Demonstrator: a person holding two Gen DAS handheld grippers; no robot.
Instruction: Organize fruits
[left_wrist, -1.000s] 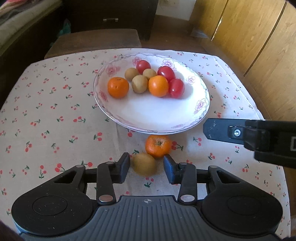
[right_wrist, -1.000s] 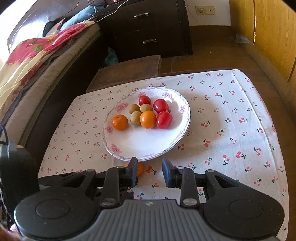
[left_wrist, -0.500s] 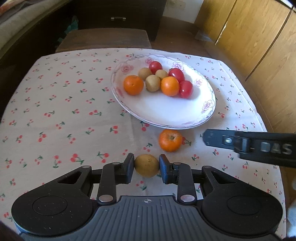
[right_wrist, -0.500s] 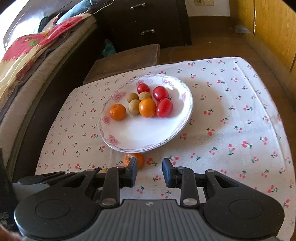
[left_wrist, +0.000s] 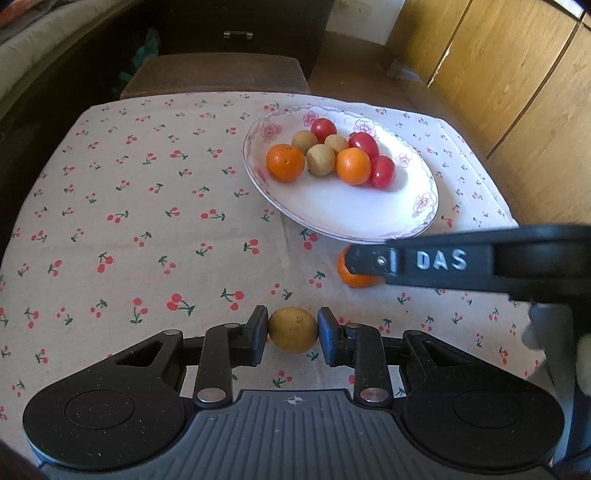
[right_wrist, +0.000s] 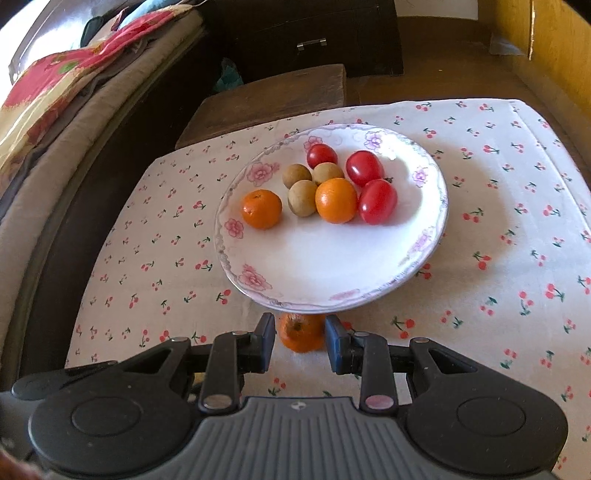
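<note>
On the left, our left gripper (left_wrist: 292, 334) has just been closing, and in the left wrist view its two fingers now press on either side of a small tan fruit (left_wrist: 292, 329), which sits between them just above the cherry-print cloth of the bench (left_wrist: 147, 221). We judge this fruit to be gripped and ready to be carried to the plate.

Moving right, the flowered plate (right_wrist: 417, 266) stands on the cloth past both grippers. In it we count two oranges, three tan fruits and three red tomatoes, clustered toward its far side; the near half is bare.

Just before the plate's near rim lies a loose orange (right_wrist: 302, 331) on the cloth. Our right gripper (right_wrist: 300, 343) is closed down almost as far as it goes, yet the right wrink view shows a gap on each side of this orange; the fruit lies beyond the fingertips, not between the pads, so we hold nothing there. In the left wrist view a finger of that gripper crosses in front of the orange.

As we judge it, most of the sorting is done: eight fruits are in the plate, and two remain, the tan one in our grip and the orange on the cloth.
</note>
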